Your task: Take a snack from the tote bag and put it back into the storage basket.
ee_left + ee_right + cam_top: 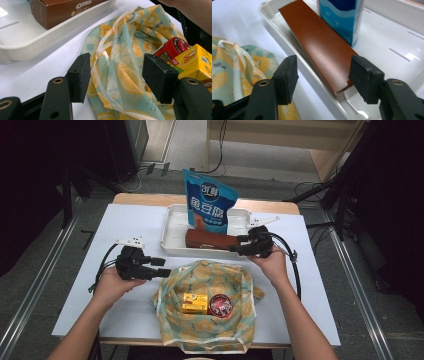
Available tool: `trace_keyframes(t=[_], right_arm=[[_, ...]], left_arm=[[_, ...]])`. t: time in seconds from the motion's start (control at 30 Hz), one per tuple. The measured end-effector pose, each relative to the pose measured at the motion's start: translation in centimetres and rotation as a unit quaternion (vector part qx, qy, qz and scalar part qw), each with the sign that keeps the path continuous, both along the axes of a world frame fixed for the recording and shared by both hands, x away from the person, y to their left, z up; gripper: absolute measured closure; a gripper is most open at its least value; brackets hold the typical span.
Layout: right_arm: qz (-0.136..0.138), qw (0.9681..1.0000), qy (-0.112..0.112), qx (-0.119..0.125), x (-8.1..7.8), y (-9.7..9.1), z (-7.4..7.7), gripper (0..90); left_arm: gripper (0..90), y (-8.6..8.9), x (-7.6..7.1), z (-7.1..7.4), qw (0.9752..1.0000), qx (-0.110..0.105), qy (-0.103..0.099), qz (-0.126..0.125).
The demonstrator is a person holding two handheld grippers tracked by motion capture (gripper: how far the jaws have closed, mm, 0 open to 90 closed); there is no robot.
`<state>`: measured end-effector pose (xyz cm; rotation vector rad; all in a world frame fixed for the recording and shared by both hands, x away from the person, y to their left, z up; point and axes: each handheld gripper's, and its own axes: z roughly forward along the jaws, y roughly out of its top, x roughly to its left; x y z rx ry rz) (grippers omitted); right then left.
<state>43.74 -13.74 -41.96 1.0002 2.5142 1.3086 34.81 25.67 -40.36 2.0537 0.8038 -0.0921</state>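
Note:
A brown Oreo box (210, 240) (319, 50) lies along the front wall of the white tray (170, 227), with a blue pouch (210, 200) (342, 17) standing behind it. My right gripper (235, 244) (323, 75) is at the box's right end, jaws open on either side of it, and the left pad stands clear of the box. A lemon-print cloth bag (207, 320) (125, 70) lies in front of the tray, holding a yellow carton (195, 303) (195, 62) and a red-lidded tin (220, 304) (175, 47). My left gripper (162, 267) (116, 75) is open, astride the bag's left rim and strap.
The table is covered by a white sheet (130, 220), bare to the left of the tray. The tray's right half (387, 50) holds nothing. Cables trail from both grippers. The table's front edge is just below the bag.

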Motion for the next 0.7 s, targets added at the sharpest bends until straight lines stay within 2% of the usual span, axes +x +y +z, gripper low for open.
trace_keyframes(t=[0.07,0.2,0.23,0.37,0.5,0.63,0.7], right_arm=[[0.002,1.0000,-0.006,0.002,-0.2,0.4,0.2,46.1],[0.005,1.0000,-0.002,0.008,-0.4,1.2,0.3,56.5],[0.004,1.0000,-0.003,0.007,-0.4,1.4,0.2,62.2],[0.006,0.9999,0.004,0.009,-0.5,2.0,0.0,74.8],[0.013,0.9998,0.008,0.012,-0.5,2.7,-0.1,82.4],[0.021,0.9997,0.009,0.005,-0.5,3.8,-0.3,90.0],[0.027,0.9995,0.010,0.008,-0.3,4.2,-0.5,90.0]], left_arm=[[40.3,0.0,0.0,0.0,1.0000,0.001,0.000,0.000],[40.3,0.0,0.0,0.0,1.0000,0.003,-0.001,0.001],[40.3,0.0,0.0,0.0,1.0000,0.004,-0.001,0.002],[40.3,0.1,0.0,0.0,1.0000,0.003,-0.001,0.002],[40.3,0.0,0.0,0.0,1.0000,0.003,-0.001,0.002],[40.3,0.1,0.0,0.0,1.0000,0.004,-0.002,0.002],[40.3,0.1,0.0,0.0,1.0000,0.004,-0.002,0.002]])
